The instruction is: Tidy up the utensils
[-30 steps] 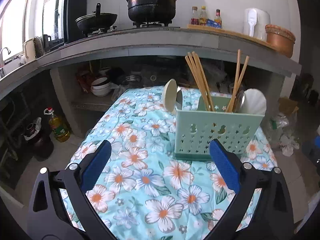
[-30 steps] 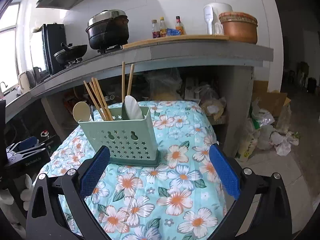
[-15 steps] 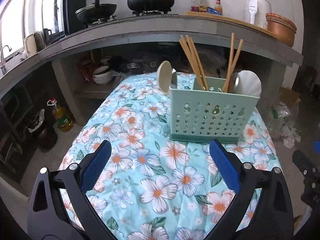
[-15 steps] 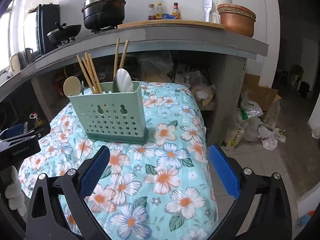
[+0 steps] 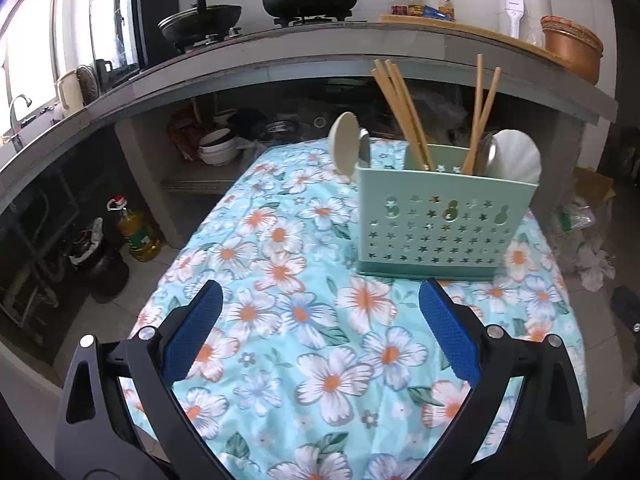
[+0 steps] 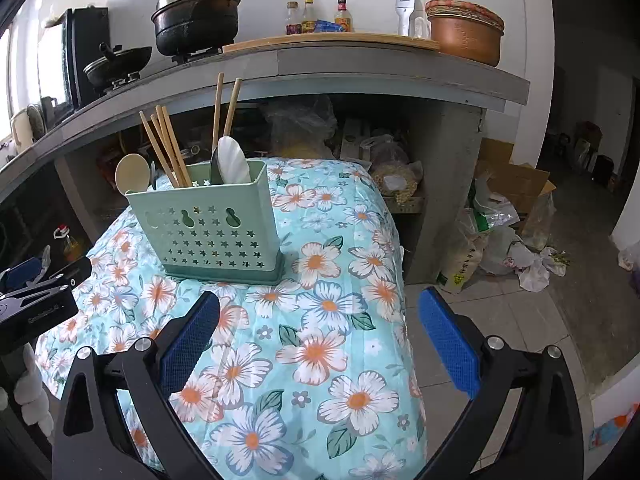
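Green utensil caddy (image 5: pixel 442 226) stands upright on floral tabletop (image 5: pixel 280 320), chopsticks (image 5: pixel 400 112) and spoons (image 5: pixel 514 158) already inside. Left gripper (image 5: pixel 320 334) and right gripper (image 6: pixel 320 336) fingers spread wide, empty. Looks done; back away without bumping caddy.

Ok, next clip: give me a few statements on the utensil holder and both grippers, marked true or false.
1. The green utensil holder stands upright on the floral tablecloth. True.
2. The left gripper is shut on a chopstick. False: it is open and holds nothing.
3. Wooden chopsticks stick up out of the holder. True.
4. The right gripper is open and empty. True.
5. The holder lies tipped on its side. False: it stands upright.
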A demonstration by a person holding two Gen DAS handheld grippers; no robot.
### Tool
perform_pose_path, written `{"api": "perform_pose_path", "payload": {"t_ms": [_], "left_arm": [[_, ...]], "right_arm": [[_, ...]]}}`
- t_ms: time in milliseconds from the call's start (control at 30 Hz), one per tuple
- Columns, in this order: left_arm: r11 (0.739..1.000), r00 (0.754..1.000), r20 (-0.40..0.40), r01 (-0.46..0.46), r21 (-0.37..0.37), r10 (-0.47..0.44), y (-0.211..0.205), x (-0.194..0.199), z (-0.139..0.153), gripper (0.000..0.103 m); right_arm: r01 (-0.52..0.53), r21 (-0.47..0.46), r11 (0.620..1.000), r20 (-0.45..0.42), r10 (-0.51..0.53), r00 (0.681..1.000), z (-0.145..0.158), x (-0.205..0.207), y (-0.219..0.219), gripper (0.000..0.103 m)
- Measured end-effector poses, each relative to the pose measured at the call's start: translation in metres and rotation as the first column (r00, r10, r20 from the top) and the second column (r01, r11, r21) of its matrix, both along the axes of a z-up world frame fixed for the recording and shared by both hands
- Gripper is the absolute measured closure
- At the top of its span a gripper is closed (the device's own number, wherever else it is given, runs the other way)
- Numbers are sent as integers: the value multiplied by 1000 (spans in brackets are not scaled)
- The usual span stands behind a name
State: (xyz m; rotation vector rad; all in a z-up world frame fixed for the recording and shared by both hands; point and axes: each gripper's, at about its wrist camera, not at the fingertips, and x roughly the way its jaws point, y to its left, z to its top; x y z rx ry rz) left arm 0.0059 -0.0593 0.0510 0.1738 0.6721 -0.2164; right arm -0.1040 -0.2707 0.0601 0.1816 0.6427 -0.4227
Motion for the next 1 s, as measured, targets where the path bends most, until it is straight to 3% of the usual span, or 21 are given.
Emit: {"api": "perform_pose_path", "payload": {"t_ms": [700, 1000], "left_arm": [[994, 994, -7, -112, 1, 112, 27, 7, 1, 8], [995, 995, -14, -101, 14, 101, 30, 4, 1, 8]], "right_arm": [[11, 10, 1000, -23, -11, 1000, -3, 2, -3, 6], [4, 7, 1000, -28, -4, 1000, -4, 2, -2, 6]]}}
